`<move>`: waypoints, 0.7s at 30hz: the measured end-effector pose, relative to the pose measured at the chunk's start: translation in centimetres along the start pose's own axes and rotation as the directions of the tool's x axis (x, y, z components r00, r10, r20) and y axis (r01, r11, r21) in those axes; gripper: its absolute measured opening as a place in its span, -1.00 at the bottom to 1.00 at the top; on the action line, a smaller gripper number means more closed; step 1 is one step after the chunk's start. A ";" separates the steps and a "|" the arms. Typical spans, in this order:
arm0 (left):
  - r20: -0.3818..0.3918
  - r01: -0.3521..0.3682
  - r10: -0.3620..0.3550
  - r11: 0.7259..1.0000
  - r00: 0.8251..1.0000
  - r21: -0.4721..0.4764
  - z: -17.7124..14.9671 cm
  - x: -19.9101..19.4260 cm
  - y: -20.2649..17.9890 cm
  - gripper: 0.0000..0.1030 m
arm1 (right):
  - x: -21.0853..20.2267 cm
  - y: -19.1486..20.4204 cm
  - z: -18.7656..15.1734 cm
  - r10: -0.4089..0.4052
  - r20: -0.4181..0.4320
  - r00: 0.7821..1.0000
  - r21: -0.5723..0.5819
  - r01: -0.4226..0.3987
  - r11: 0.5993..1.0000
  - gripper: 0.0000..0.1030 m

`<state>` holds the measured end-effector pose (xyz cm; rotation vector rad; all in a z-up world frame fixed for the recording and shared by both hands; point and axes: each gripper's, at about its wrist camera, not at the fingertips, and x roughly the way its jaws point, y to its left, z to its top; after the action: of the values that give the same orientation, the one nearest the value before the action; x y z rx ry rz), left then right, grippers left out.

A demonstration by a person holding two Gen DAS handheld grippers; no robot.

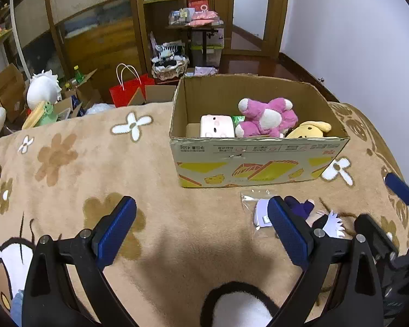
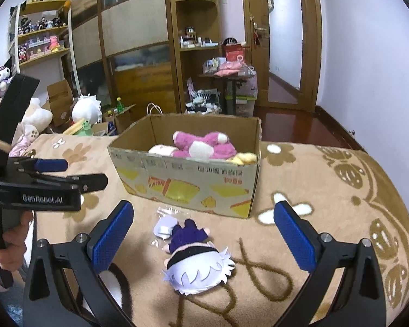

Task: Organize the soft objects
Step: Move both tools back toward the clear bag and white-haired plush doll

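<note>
Right tool (image 2: 204,234), spread wide, frames the white-haired doll (image 2: 199,267) at lower centre; left tool (image 1: 201,229) released. Clamping the clear bag (image 2: 166,218) beside it risks slipping.

Your left tongs (image 1: 201,229) are matte black, each arm a broad triangular frame with a cut-out window. Each finger carries a blue pad (image 1: 117,230) with fine cross-hatch texture. Silver screw heads sit at the pivot joints behind the pads. The right tongs (image 2: 203,238) have the same build: black arms, blue textured pads (image 2: 295,238), silver screws. Seen from the right wrist view, the left tongs' body bears white "GenRobot.AI" lettering on its side. Your bare hand (image 2: 12,248) shows below that lettering, skin pinkish.
</note>
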<state>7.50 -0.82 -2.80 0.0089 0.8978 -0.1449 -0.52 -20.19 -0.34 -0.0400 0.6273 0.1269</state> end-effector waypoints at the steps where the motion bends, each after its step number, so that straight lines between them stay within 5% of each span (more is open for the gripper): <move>1: -0.010 0.006 -0.006 1.000 1.000 -0.003 0.1 0.4 0.0 0.87 | 0.2 -0.1 -0.3 0.001 -0.006 1.000 0.000 -0.001 1.000 1.00; 21: -0.160 0.073 -0.066 0.997 0.985 0.037 0.1 5.7 -1.8 0.87 | 6.1 -1.1 -3.6 0.036 -0.174 0.984 0.052 -0.027 0.998 1.00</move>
<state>10.89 -3.34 -7.07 0.0295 1.0548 -0.2309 2.39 -20.87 -6.81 0.0066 0.8062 0.1394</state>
